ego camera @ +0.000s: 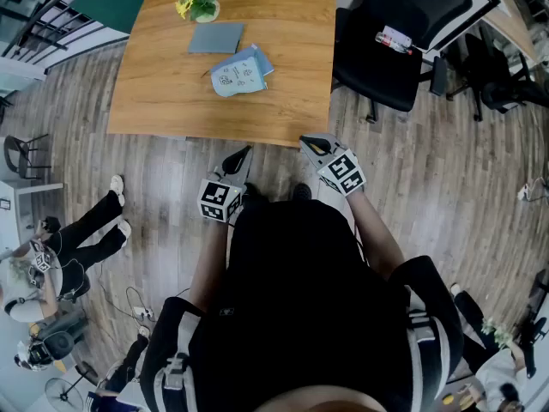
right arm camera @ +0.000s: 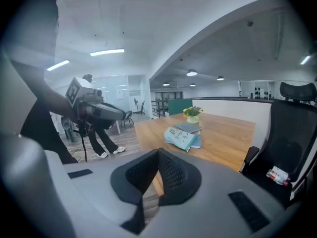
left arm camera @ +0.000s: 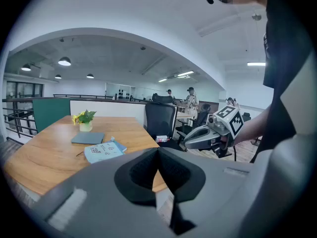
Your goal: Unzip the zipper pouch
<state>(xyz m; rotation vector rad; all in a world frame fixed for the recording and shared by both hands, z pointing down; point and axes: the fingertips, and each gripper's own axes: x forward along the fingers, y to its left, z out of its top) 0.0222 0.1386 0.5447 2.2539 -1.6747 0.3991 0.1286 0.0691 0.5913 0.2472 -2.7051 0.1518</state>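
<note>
zipper pouch (ego camera: 238, 73): laid flat on the wooden tabletop (ego camera: 154, 93), just beside a grey notebook (ego camera: 216, 38), near a flower pot (ego camera: 200, 3) | left hand-held gripper (ego camera: 241, 154): jaws pressed together, nothing gripped, held just off the tabletop's near edge | right hand-held gripper (ego camera: 309, 142): jaws pressed together, nothing gripped, held at that edge, well apart from the pouch
</note>
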